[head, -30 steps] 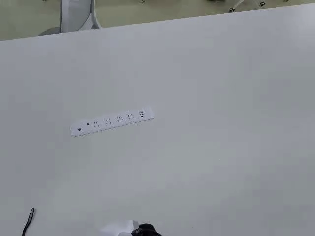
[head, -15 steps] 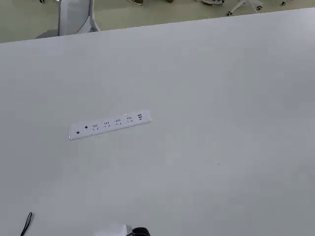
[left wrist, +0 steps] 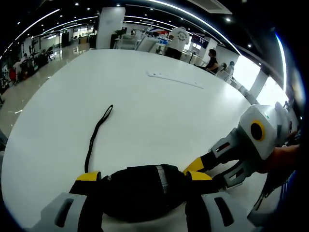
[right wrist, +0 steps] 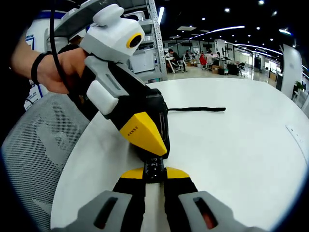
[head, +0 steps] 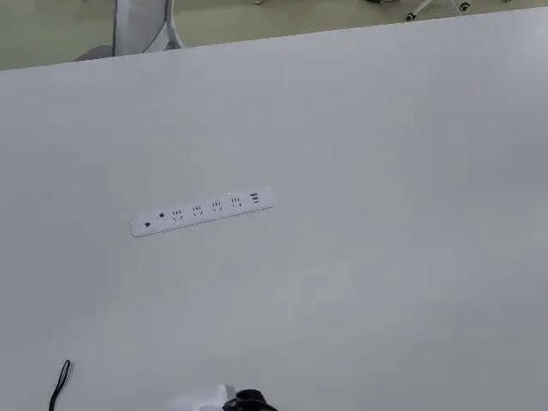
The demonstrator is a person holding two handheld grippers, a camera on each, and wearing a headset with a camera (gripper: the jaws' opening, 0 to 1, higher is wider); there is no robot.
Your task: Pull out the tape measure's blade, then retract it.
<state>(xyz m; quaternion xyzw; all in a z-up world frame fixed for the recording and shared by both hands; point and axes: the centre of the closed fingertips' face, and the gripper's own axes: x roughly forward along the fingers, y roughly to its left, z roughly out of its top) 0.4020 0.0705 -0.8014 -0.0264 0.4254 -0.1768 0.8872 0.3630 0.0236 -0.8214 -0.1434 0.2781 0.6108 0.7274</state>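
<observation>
The left tongs [left wrist: 143, 177] are clamped round the black tape measure [left wrist: 137, 195] at the 6 o'clock edge of the bench [left wrist: 154, 101], anchoring it; the right tongs [right wrist: 154, 173] are pinched shut on the blade tip [right wrist: 153, 166], seemingly ready to pull.

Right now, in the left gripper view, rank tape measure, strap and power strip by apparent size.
1. tape measure: largest, nearest the lens.
2. strap: next.
3. power strip: smallest, close to the strap, but farthest away, so true size unsure.
</observation>
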